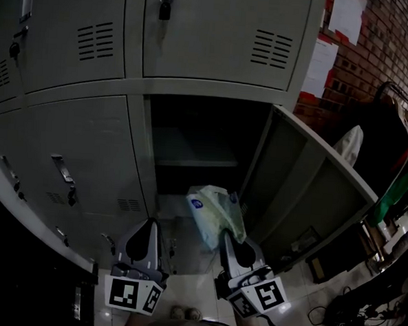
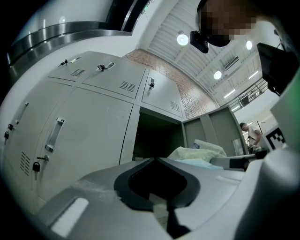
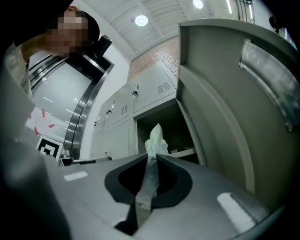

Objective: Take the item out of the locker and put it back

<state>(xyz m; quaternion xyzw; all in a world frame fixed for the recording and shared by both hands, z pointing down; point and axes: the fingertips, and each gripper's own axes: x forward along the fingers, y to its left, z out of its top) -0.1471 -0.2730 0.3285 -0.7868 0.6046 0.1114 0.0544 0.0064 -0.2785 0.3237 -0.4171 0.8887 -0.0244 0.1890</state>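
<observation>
Pinching the thin plastic bag (image 1: 213, 213) in my right gripper (image 1: 230, 236), jaws clamped on its film, I hold it at the mouth of the open locker (image 1: 191, 148). My left gripper (image 1: 151, 222) is closed and empty.

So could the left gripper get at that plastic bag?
Probably yes: the plastic bag hangs in the open, pinched by the right gripper, nothing between it and the left gripper, whose shut jaws must open first.
</observation>
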